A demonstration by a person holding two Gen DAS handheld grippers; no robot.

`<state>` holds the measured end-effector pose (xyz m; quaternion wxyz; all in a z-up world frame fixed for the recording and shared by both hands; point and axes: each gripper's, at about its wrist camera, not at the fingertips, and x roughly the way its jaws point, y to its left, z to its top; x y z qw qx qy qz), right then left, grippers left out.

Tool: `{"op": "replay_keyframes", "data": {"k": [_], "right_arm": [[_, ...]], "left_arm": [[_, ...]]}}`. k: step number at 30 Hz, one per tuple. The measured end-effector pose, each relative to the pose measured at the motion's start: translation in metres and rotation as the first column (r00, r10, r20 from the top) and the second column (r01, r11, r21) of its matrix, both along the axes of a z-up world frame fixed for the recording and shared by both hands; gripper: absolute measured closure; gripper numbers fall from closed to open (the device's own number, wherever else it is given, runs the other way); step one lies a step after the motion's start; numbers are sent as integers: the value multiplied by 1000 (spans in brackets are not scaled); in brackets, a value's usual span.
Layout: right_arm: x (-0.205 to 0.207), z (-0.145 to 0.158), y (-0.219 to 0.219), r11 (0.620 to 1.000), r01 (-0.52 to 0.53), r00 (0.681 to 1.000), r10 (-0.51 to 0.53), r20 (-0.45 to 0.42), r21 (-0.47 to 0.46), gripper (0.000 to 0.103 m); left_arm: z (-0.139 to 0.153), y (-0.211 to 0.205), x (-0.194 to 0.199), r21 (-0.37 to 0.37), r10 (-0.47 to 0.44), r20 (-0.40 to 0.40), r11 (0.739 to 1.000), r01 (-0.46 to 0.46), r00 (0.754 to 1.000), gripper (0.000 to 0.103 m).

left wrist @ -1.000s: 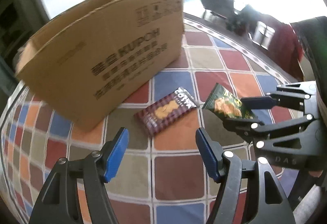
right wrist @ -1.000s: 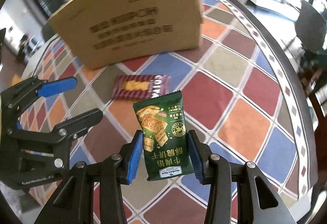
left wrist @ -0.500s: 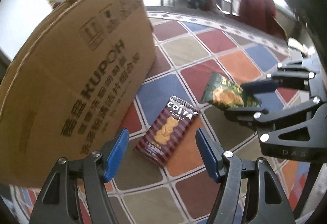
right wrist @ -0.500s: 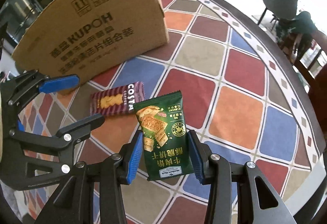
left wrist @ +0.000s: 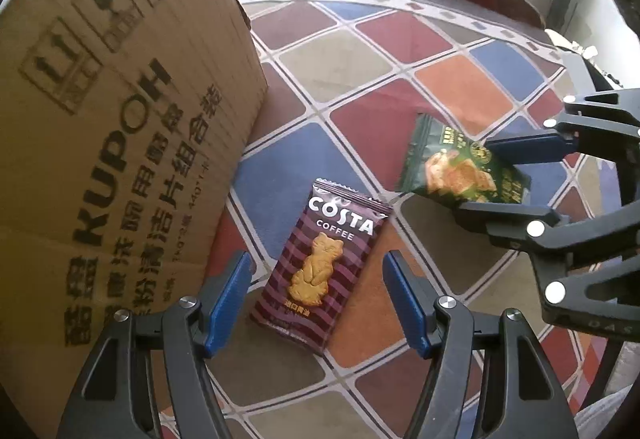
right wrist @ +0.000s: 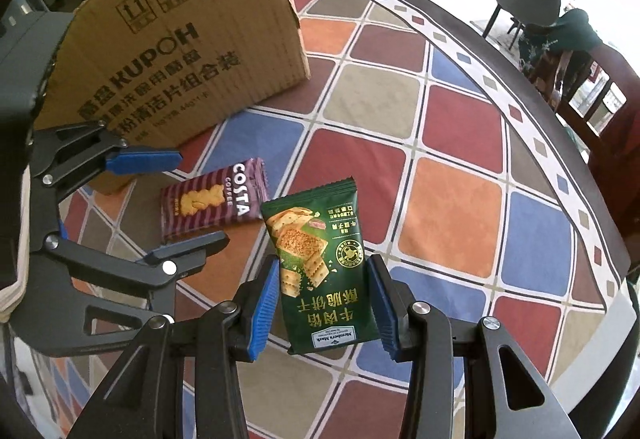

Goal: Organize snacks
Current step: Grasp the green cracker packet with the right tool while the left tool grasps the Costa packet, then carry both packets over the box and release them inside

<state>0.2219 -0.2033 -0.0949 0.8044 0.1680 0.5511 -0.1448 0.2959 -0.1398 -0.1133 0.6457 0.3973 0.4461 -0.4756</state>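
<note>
Right hand-held gripper (right wrist: 323, 309) clamps green cracker packet (right wrist: 322, 271), lifted above desk (right wrist: 452, 223). Left hand-held gripper (left wrist: 316, 299) spread wide, straddles Costa biscuit packet (left wrist: 320, 265) flat on desk. Step in hand: second pickup. Next move, probably: lower, close on packet edges. Farther: KUPOH cardboard box (right wrist: 188, 51), likely destination.

Cardboard box (left wrist: 112, 143), left of frame: "KUPOH" w/ Chinese text, handling symbols. Maroon packet (left wrist: 320, 263), centre: "COSTA COFFEE". Green packet (right wrist: 324, 271), lower centre: Chinese text, "Member's Mark".
</note>
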Motion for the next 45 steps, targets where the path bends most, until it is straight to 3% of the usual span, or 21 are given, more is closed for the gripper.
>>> {"op": "replay_keyframes", "data": {"k": [5,8,11,16,21,27,36,45], "right_arm": [[-1,-2,-2,1000,6,1000,-6,-2,-3,59],[1,-3,-4,1000,7,1000,-7,0,-12,59],[1,-4,-6,1000,7,1000,-7,3,1,59],[1,-5,-8,1000,3,1000,-3,10,11,59],[-1,-2,-12,1000,-11,1000,10,29,7,59],[0,5,-15,999,-48,996,47,70,10,59],[1,18,-6,985,-163,978,168,123,-53,59],[1,34,-6,975,-217,957,223,186,-51,59]], "left_arm": [[-6,-9,-1,1,7,-22,1000,-7,1000,39],[-6,-9,0,-17,23,-65,1000,-24,998,52],[-6,-4,-2,-26,47,-66,998,-49,997,56],[-6,5,-6,-37,188,-32,981,-189,982,60],[0,25,-7,-97,359,-60,927,-363,932,62],[8,45,-13,-156,493,-72,853,-498,867,63],[25,70,-26,-232,658,-74,719,-655,749,63],[55,95,-41,-313,752,-93,601,-736,653,63]]}}
